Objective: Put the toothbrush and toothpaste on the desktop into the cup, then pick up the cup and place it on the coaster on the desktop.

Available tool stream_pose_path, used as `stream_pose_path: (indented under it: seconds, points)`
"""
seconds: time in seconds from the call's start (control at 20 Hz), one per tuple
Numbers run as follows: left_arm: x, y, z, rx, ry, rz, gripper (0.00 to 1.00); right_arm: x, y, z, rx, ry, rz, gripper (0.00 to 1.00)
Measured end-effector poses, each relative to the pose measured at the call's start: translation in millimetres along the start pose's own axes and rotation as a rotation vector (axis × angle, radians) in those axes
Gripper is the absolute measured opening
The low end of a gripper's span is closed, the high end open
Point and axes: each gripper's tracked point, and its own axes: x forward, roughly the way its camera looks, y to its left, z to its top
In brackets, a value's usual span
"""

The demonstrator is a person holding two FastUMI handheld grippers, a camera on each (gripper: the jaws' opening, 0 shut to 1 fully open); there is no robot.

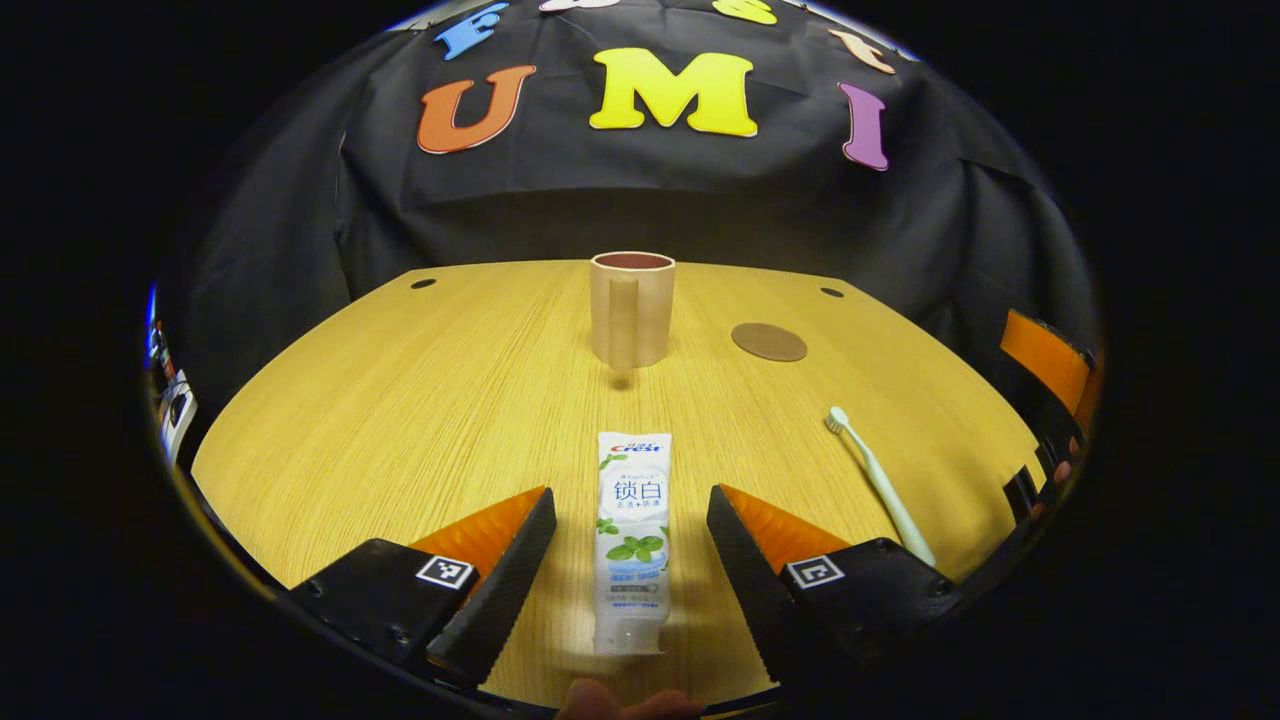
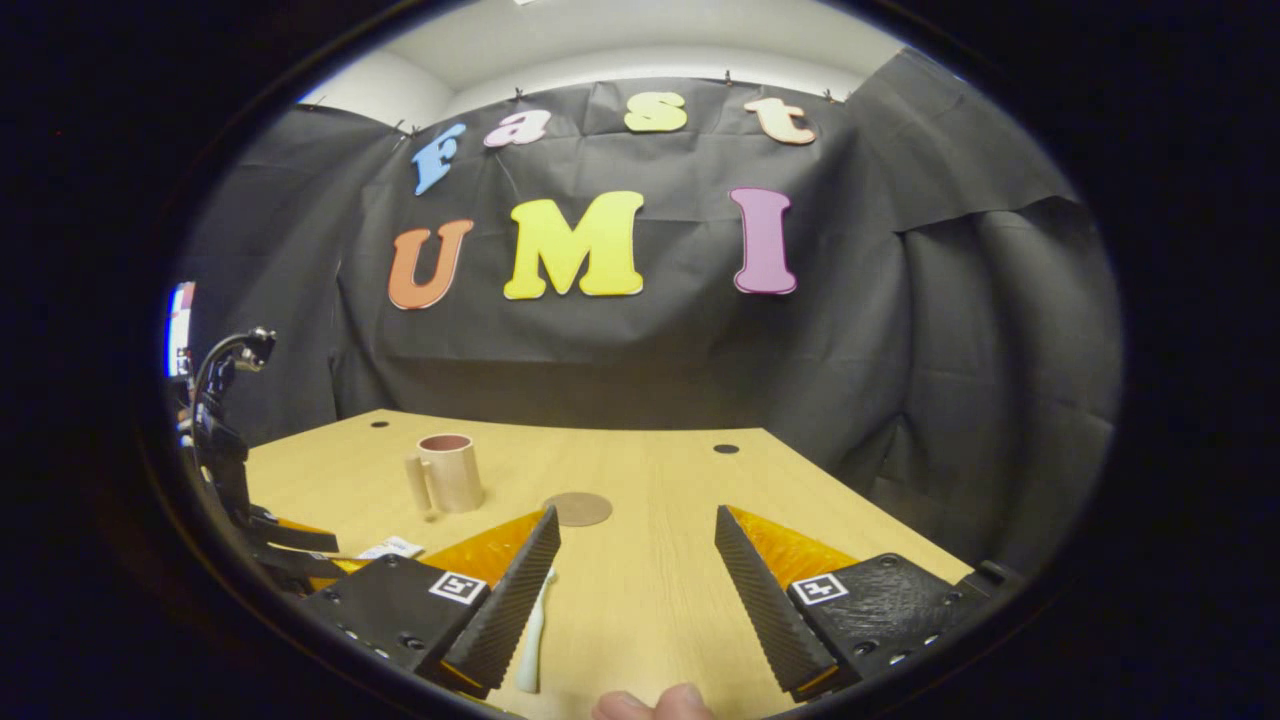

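Toothpaste [image 1: 632,540] lies flat on the wooden desktop [image 1: 400,420], lengthwise between the two fingers of the left gripper [image 1: 632,505]. Those fingers stand wide apart, one on each side of the tube, with bare wood showing between each finger and the tube, so neither touches it. The tube's far end points toward the cup [image 1: 632,308], which stands upright farther back on the desktop with its handle turned toward the camera. To the right of the cup, well apart from it, the round brown coaster [image 1: 768,342] lies flat. The toothbrush [image 1: 880,485] lies on the wood to the right of the tube, head toward the far side, its handle running down beside the right-hand finger (whether it touches that finger I cannot tell).

In the right gripper view, the right gripper [image 2: 637,525] has its fingers spread wide as well, holding nothing. The toothbrush [image 2: 532,640] lies just beside the left-hand finger, partly hidden under it. Beyond the fingertips the coaster [image 2: 578,508] rests on the desktop [image 2: 660,600], and the cup [image 2: 450,472] stands to its left. At the far left edge the left gripper [image 2: 290,550] shows low over the table with a corner of the toothpaste [image 2: 392,548] next to it.
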Motion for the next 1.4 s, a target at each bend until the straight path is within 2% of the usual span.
stream_pose_path:
  seconds: [0.15, 0.35, 0.4, 0.55, 0.6, 0.7, 0.8, 0.95, 1.0, 1.05, 1.15, 1.2, 1.25, 1.4]
  points:
    - [0, 0, -6, 0.006, 0.042, -0.008, 0.97, 3, -2, -6, 0.015, 0.015, -0.003, 0.96]
    - [3, 4, -7, 0.036, 0.061, 0.017, 0.82, 7, 0, -14, 0.028, 0.038, 0.000, 0.95]
    - [6, 1, -7, 0.035, 0.063, 0.023, 0.73, 8, 0, -16, 0.030, 0.043, 0.002, 0.96]
    - [8, 1, -6, 0.042, 0.071, 0.040, 0.61, 9, 4, -21, 0.040, 0.058, 0.015, 0.95]
    - [7, 2, -5, 0.047, 0.071, 0.047, 0.52, 9, 6, -22, 0.042, 0.064, 0.022, 0.96]
    - [7, 2, -6, 0.055, 0.069, 0.059, 0.48, 10, 10, -27, 0.041, 0.078, 0.033, 0.95]
    - [5, 0, -5, 0.066, 0.061, 0.062, 0.45, 10, 15, -31, 0.034, 0.090, 0.043, 0.95]
    - [2, -8, -5, 0.037, 0.057, 0.022, 0.42, 13, 23, -35, 0.023, 0.102, 0.057, 0.95]
    - [1, -7, -3, 0.030, 0.051, 0.016, 0.46, 14, 27, -39, 0.013, 0.116, 0.063, 0.95]
    - [-1, -7, 0, 0.025, 0.039, 0.011, 0.42, 16, 30, -47, 0.002, 0.137, 0.072, 0.96]
    - [-6, -5, 8, 0.015, 0.012, 0.004, 0.42, 17, 41, -59, -0.008, 0.180, 0.097, 0.96]
    - [-9, -3, 14, 0.012, -0.006, 0.004, 0.46, 17, 49, -64, -0.010, 0.196, 0.112, 0.96]
    - [-13, -1, 19, 0.013, -0.025, 0.007, 0.42, 16, 54, -68, -0.014, 0.211, 0.121, 0.95]
    - [-21, 7, 39, 0.015, -0.083, 0.010, 0.41, 24, 68, -78, -0.044, 0.240, 0.128, 0.95]
